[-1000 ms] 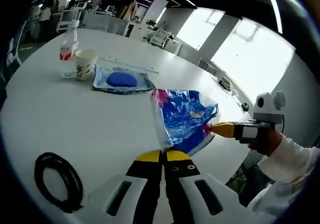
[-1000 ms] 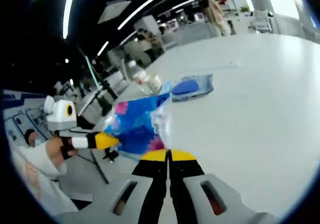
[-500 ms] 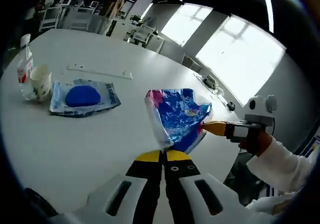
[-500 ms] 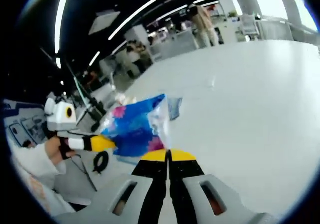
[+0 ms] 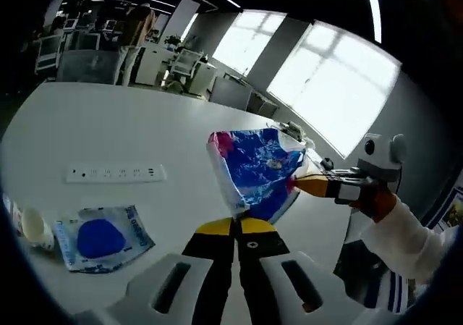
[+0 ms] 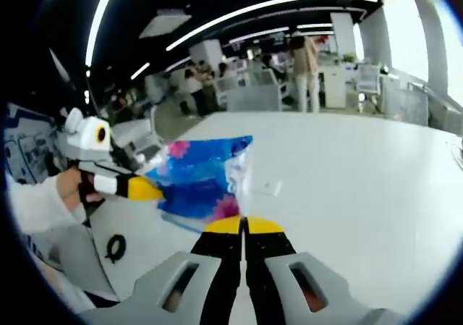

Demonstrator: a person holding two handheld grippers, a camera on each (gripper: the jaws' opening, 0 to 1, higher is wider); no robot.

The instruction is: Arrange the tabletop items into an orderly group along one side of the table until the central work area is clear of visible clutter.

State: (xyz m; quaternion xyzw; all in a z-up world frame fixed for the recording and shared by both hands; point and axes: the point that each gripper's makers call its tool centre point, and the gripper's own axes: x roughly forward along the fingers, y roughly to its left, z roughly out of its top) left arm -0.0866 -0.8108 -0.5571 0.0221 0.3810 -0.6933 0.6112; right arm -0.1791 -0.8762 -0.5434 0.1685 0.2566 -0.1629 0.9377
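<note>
The print on the blue packet (image 5: pixel 257 169) is too blurred to read. Its lower corner, at 6 o'clock in the left gripper view, is hidden between the closed jaws of the left gripper (image 5: pixel 233 226). In the right gripper view the right gripper (image 6: pixel 244 226) likewise covers a corner. At 9 o'clock, a paper cup (image 5: pixel 30 226) is cut off by the edge. The power strip (image 5: pixel 114 173) sockets are too small to count.

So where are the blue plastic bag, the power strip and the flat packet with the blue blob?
blue plastic bag (image 5: pixel 257 169), left gripper view, centre of its printed face
power strip (image 5: pixel 116 173), left gripper view, middle of its top
flat packet (image 5: pixel 101 238), left gripper view, on the blue blob
</note>
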